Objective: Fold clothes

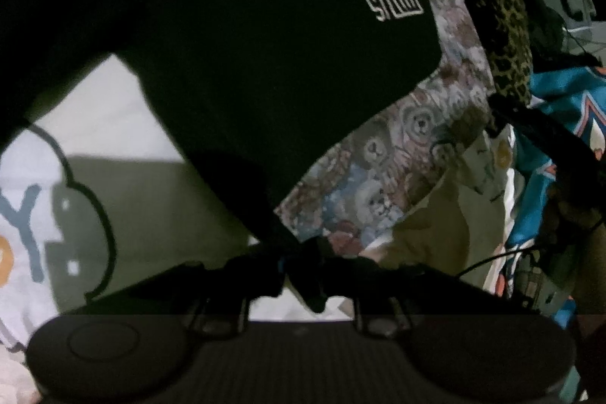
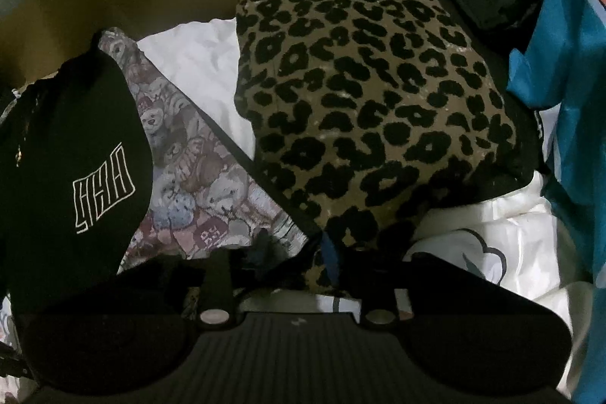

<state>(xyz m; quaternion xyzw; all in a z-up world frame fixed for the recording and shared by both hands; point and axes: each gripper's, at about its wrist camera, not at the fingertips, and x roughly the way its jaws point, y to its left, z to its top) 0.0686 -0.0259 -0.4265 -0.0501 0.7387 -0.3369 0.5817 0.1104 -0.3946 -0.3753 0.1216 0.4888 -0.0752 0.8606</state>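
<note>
Your left gripper (image 1: 301, 275) is black, with two round bumps and a ribbed middle. Your right gripper (image 2: 299, 264) matches, with two silver screws.

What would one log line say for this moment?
left gripper: black garment between jaws, grip unclear | right gripper: open at leopard cloth

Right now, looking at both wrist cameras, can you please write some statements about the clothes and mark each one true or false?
1. The black garment with white outlined lettering lies partly over the bear-print fabric. True.
2. The leopard-print fabric is pink and white. False: it is tan with black spots.
3. A bright blue garment shows at the right edge of the right wrist view. True.
4. The white garment with a cloud outline carries no letters. False: a grey-blue Y is printed on it.
</note>
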